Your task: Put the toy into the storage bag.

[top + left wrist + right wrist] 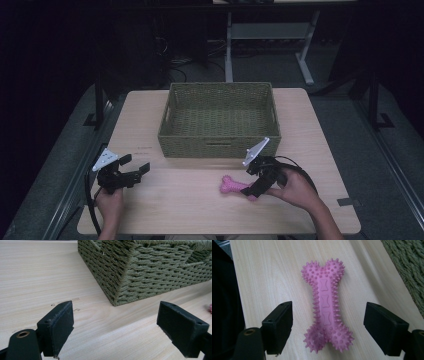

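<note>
A pink spiky bone toy (234,186) lies flat on the wooden table (170,200), just in front of a green woven basket (220,145). In the right gripper view the bone toy (325,305) lies lengthwise between the two black jaws, which stand wide apart on either side of its near end. My right gripper (255,190) is open and hangs low over the toy. My left gripper (136,172) is open at the table's front left, with nothing between its jaws. It faces the basket's near left corner (117,293).
The basket sits in the middle of the table toward the back and looks empty inside. A small grey strip (347,202) lies near the table's right front edge. A white-legged table (270,35) stands beyond on the dark floor.
</note>
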